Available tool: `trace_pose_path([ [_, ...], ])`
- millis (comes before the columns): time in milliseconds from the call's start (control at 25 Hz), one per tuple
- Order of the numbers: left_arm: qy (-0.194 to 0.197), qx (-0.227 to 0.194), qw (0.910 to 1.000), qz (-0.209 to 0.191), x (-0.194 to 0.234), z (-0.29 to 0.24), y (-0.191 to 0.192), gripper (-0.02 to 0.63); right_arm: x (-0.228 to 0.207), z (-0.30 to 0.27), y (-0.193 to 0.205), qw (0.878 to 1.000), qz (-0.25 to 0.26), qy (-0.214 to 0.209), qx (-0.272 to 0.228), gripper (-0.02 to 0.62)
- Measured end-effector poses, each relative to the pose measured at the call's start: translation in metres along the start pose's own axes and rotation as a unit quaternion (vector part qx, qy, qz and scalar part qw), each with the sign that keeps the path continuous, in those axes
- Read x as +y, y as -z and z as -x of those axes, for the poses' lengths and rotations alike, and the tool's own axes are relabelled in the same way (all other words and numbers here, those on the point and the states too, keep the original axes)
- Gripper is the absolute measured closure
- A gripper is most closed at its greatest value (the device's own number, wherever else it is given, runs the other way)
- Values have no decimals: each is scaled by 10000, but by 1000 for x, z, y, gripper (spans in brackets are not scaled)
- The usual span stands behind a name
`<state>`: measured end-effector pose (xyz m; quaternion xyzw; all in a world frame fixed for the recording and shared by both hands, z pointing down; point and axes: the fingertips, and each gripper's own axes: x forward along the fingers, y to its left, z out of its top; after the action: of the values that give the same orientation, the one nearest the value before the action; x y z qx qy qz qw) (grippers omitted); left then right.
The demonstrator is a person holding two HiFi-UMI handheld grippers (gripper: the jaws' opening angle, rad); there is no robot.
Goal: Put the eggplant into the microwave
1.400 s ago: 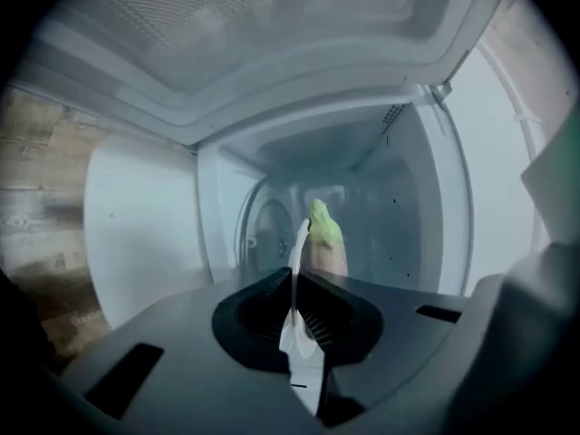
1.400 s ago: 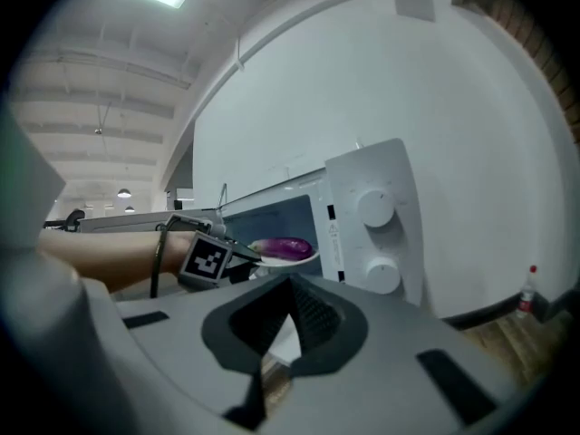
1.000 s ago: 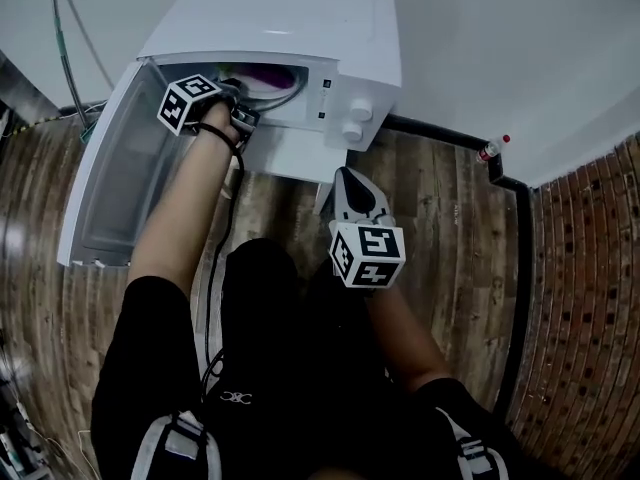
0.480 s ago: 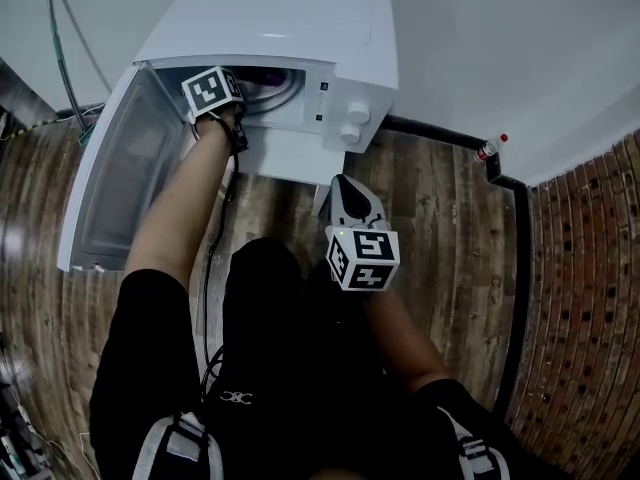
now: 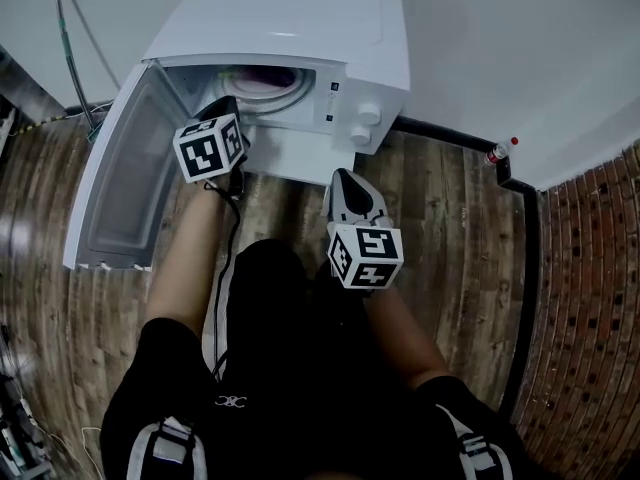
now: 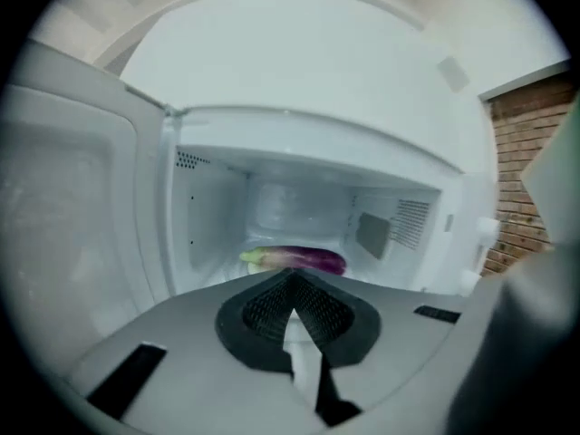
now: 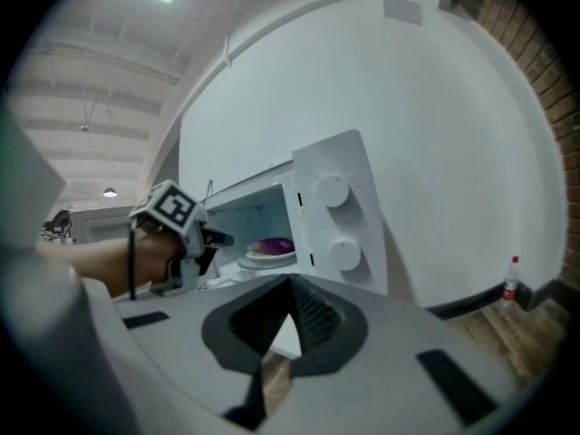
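The white microwave (image 5: 290, 23) stands on the wood floor with its door (image 5: 125, 183) swung open to the left. A purple eggplant (image 6: 299, 259) with a green stem lies inside on the white plate (image 7: 268, 259); the head view shows it as a purple patch (image 5: 262, 76). My left gripper (image 5: 225, 105) is just outside the cavity mouth, shut and empty, pointing at the eggplant (image 7: 274, 246). Its closed tips (image 6: 292, 275) are clear of it. My right gripper (image 5: 345, 176) hangs in front of the control panel (image 7: 335, 208), shut with nothing in it.
A small red-capped bottle (image 5: 497, 152) stands by the black strip along the white wall. A brick wall (image 5: 590, 268) is at the right. Cables (image 5: 70, 48) hang at the far left. The person's dark-clothed legs (image 5: 290, 348) are below both grippers.
The left gripper has drawn back out of the microwave toward the person and rolled, leaving the eggplant inside. The right gripper has stayed put.
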<state>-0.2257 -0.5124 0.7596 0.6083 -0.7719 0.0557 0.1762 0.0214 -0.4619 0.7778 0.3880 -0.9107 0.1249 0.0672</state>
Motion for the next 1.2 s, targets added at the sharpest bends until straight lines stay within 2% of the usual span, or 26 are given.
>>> trace_pose_path([
  [120, 437, -224, 9986, -189, -23, 50, 13, 607, 9, -11, -9, 9998, -21, -129, -124, 588],
  [280, 690, -167, 9964, -461, -44, 76, 37, 609, 26, -29, -19, 9989, -79, -389, -266, 588],
  [360, 799, -191, 9950, -573, -54, 82, 33, 609, 32, -38, -27, 9986, -58, -422, -313, 588],
  [440, 885, -284, 9933, -688, -64, 94, 13, 609, 35, -42, -44, 9991, 24, -254, -325, 588],
  [520, 973, -369, 9917, -752, -75, 113, -21, 607, 40, -38, -69, 9996, 38, -110, -245, 588],
  [640, 1138, -448, 9898, -732, -88, 147, -93, 609, 64, -19, -131, 9998, 9, -147, -137, 588],
  [800, 1172, -525, 9861, -1056, -112, 199, -205, 608, 96, 20, -253, 9994, 161, -225, -221, 588],
  [1000, 1265, -257, 9880, -848, -142, 264, -331, 607, 122, 71, -409, 9991, 289, -83, -306, 588],
  [1120, 1327, -293, 9871, -845, -159, 294, -388, 607, 132, 100, -475, 9989, 302, -48, -356, 588],
  [1200, 1352, -430, 9854, -939, -167, 307, -413, 607, 135, 113, -502, 9982, 366, -5, -479, 588],
])
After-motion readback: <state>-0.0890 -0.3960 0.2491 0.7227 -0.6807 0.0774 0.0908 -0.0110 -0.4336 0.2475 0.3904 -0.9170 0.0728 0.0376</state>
